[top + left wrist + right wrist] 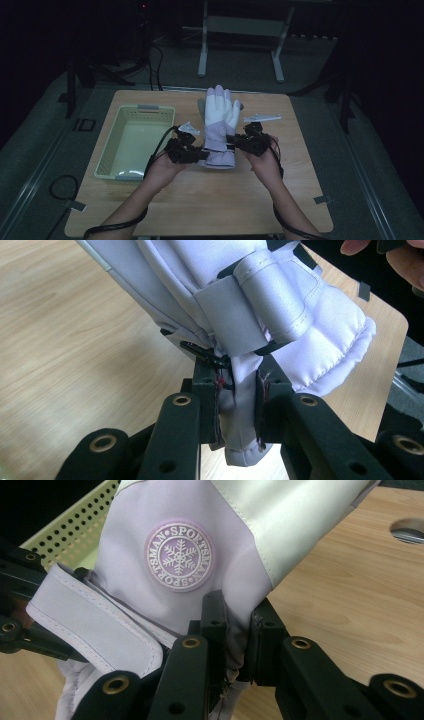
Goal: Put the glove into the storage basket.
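The wooden table [210, 200] fills the frame's middle, with a pale green basket [112, 160] at centre left. Beside it hangs a lilac ski glove [220, 125], stretched by its cuff: the left gripper [200, 154] and right gripper [237, 142] each pinch a side, probably to carry it flat.

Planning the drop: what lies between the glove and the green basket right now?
In the high view, the left gripper with its cable, clamped on the glove cuff, lies there, over bare wooden table beside the basket. The right gripper holds the far side.
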A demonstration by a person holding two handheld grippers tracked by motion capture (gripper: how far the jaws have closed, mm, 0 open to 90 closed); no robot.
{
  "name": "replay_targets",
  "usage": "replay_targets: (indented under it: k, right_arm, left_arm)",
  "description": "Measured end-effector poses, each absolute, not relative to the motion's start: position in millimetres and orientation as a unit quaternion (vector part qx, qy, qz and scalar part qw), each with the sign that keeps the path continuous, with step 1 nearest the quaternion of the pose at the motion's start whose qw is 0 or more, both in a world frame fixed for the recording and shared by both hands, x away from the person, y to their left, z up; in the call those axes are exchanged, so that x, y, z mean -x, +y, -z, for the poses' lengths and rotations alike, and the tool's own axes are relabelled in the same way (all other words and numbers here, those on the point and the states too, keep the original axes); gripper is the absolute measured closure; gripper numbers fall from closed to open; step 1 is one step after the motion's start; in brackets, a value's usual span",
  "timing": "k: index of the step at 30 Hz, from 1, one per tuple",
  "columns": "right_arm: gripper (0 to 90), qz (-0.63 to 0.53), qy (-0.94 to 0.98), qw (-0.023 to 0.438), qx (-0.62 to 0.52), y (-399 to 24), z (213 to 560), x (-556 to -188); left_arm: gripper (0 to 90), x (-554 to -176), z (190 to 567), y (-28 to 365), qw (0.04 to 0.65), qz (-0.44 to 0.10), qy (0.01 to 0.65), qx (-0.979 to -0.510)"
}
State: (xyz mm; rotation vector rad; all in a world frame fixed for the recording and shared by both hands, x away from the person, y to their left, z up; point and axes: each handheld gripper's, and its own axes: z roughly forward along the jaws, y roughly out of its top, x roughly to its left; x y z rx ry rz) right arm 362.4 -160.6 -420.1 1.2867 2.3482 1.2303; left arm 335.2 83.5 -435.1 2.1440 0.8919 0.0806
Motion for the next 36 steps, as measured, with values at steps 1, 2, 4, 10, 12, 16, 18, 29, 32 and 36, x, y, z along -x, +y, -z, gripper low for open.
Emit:
replay_targets:
  k: [1, 2, 4, 10, 12, 16, 18, 29, 32, 36]
  right_arm:
    - [80.1, -0.417, 0.793, 0.096, -0.434, -155.8, 418.8, -362.5]
    - [80.0, -0.417, 0.793, 0.096, -0.433, -152.6, 418.1, -362.5]
    - [80.0, -0.419, 0.795, 0.094, -0.429, -144.6, 416.4, -363.0]
    - [80.1, -0.420, 0.803, 0.086, -0.414, -118.4, 411.6, -365.0]
    - [80.1, -0.420, 0.804, 0.087, -0.411, -108.8, 410.1, -365.2]
    - [80.1, -0.425, 0.804, 0.080, -0.408, -89.4, 408.3, -366.9]
    - [80.0, -0.426, 0.805, 0.079, -0.405, -78.2, 408.0, -367.2]
    - [80.1, -0.433, 0.809, 0.055, -0.394, -11.6, 417.0, -367.9]
    - [80.0, -0.433, 0.811, 0.048, -0.391, 4.3, 419.7, -368.8]
    - [80.0, -0.432, 0.815, 0.045, -0.383, 28.6, 421.0, -368.9]
  left_arm:
    - [75.9, -335.0, 434.1, 86.5, 0.397, -0.034, 0.351, -0.847]
    - [75.9, -334.5, 432.3, 91.4, 0.396, -0.036, 0.350, -0.848]
    - [75.9, -333.9, 429.7, 99.9, 0.393, -0.038, 0.351, -0.849]
    - [75.9, -332.9, 423.6, 125.2, 0.380, -0.036, 0.354, -0.854]
    - [75.9, -332.5, 421.3, 133.7, 0.375, -0.041, 0.356, -0.855]
    - [75.9, -331.3, 416.5, 153.2, 0.366, -0.044, 0.361, -0.857]
    - [75.9, -330.2, 415.3, 164.3, 0.360, -0.045, 0.365, -0.857]
    - [76.0, -322.1, 415.7, 223.9, 0.333, -0.050, 0.387, -0.859]
    - [75.9, -320.8, 415.7, 242.1, 0.327, -0.045, 0.392, -0.859]
    - [75.9, -319.6, 411.6, 261.1, 0.310, -0.047, 0.396, -0.863]
